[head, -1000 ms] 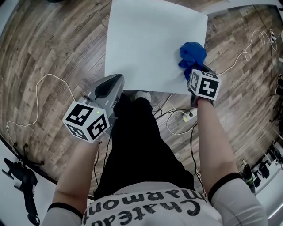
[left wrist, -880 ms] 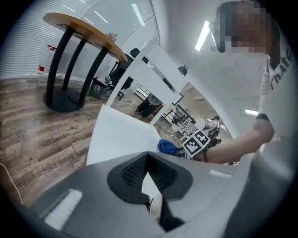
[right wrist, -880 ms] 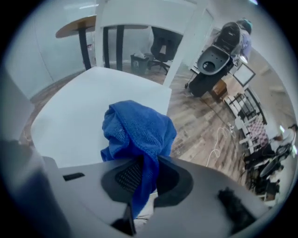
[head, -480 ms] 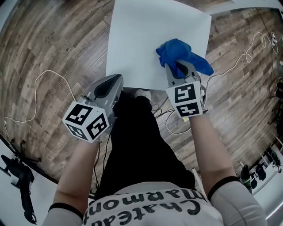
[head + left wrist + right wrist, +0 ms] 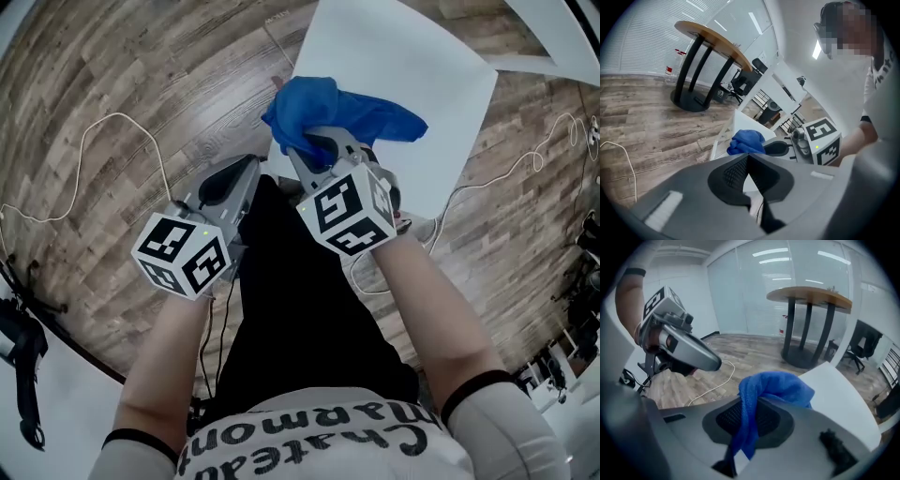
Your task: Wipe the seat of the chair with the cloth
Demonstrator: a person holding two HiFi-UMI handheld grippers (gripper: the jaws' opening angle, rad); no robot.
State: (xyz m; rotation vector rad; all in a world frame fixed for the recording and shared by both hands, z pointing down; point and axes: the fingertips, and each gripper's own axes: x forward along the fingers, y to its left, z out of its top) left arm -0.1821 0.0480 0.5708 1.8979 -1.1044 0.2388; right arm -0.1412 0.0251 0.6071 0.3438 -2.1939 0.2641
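The right tongs (image 5: 311, 152) are closed on a soft blue cloth (image 5: 328, 111). In the right gripper view one fold of this cloth (image 5: 774, 384) runs down between the two grey jaws, and the rest of it is bunched above their tips. Seen from the head view, the cloth is at the near left corner of the white flat seat of the chair (image 5: 427, 80). One part is over the seat and one part is beyond its left edge, above the brown wooden floor (image 5: 141, 66). Whether the cloth presses on the seat, I cannot tell. The left tongs (image 5: 749, 161) are also closed, the jaws together with nothing between them. They are held left of the seat corner, beside the person's black trousers (image 5: 300, 300). A thin white cable (image 5: 103, 127) lies on the floor at the left. A round table with a wooden top and black legs (image 5: 808, 296) stands well apart from the chair.
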